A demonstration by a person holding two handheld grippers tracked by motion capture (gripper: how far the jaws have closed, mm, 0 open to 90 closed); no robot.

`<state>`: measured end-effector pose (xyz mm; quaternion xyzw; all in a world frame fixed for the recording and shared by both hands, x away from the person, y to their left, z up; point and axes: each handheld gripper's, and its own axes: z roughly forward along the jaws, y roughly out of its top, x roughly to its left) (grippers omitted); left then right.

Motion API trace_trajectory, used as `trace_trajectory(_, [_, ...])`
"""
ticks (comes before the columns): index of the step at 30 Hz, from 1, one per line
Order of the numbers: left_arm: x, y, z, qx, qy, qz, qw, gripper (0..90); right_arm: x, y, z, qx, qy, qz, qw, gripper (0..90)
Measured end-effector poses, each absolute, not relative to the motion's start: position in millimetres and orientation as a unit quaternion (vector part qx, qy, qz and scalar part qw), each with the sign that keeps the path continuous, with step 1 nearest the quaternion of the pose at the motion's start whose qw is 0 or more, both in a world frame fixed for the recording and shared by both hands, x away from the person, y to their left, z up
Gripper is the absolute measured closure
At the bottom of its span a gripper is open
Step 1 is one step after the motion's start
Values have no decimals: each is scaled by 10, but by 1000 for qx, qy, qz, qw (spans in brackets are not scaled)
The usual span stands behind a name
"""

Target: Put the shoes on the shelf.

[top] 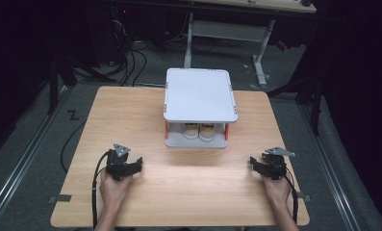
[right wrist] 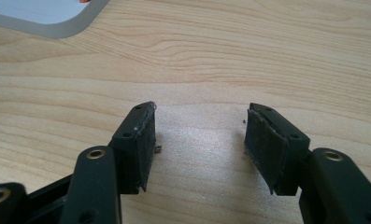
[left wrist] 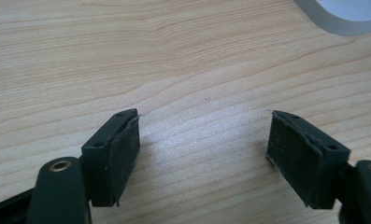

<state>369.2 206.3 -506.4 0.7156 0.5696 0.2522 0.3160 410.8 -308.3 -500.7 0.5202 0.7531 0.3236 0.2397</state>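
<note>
Shoes [top: 199, 131] inside rack [top: 200, 94], beyond both tongs.

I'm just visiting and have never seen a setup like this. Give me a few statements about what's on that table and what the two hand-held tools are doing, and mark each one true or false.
1. A pair of shoes sits on the lower level of the grey two-tier rack. True.
2. The left gripper is clamped on a shoe. False: its jaws stand apart over bare wooden table.
3. The right gripper is open with nothing between its jaws. True.
4. A box lies on the rack's top shelf. False: the top shelf is bare.
5. Both grippers rest near the table's front edge, one on each side. True.
</note>
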Motion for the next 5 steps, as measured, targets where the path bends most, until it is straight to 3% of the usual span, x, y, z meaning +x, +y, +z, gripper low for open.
trace_trajectory(5, [3691, 2060, -5064, 715, 571, 253, 315, 251, 4109, -3081, -5008, 518, 755, 325, 237, 406])
